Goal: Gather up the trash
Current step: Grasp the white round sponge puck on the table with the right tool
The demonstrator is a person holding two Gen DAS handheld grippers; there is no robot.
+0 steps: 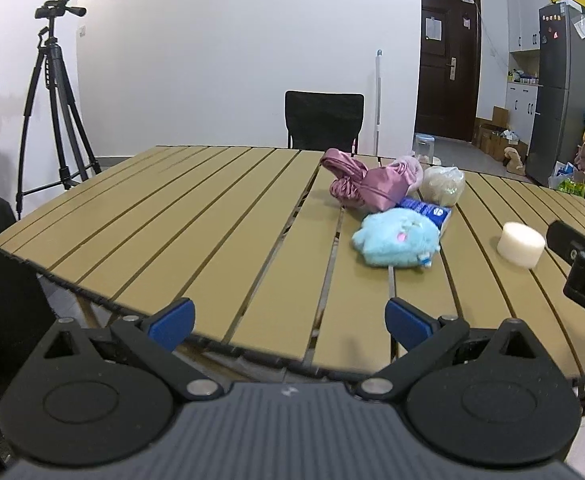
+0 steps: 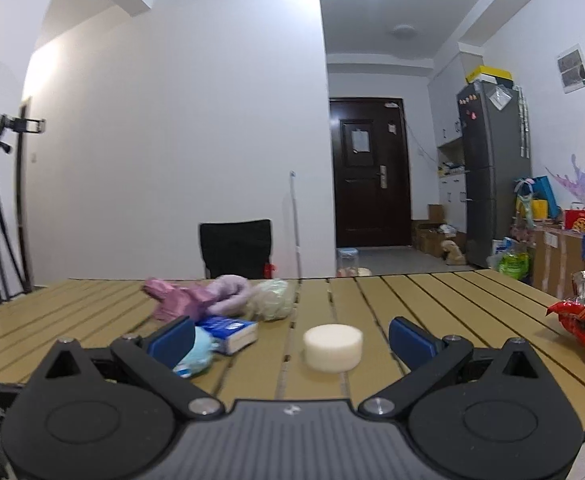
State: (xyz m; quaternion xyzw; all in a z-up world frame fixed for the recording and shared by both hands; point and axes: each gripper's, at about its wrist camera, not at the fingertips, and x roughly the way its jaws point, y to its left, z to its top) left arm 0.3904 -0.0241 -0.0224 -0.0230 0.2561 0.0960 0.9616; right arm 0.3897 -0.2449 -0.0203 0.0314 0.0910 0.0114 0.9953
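On the slatted tan table (image 1: 212, 216) lies a cluster: a pink crumpled bag (image 1: 356, 182), a beige wad (image 1: 442, 184), a blue-white packet (image 1: 428, 210) and a light-blue plush toy (image 1: 398, 238). A white foam puck (image 1: 521, 245) sits to their right. My left gripper (image 1: 290, 326) is open and empty at the table's near edge. My right gripper (image 2: 292, 340) is open and empty, with the puck (image 2: 333, 347) just beyond its fingertips. A red snack wrapper (image 2: 584, 326) lies at the right. The right gripper's body also shows in the left wrist view (image 1: 584, 268).
A black chair (image 1: 324, 120) stands behind the table's far edge. A camera tripod (image 1: 52, 92) stands at the left. A dark door (image 2: 368, 172), a fridge (image 2: 492, 168) and boxes (image 2: 564, 248) are at the right.
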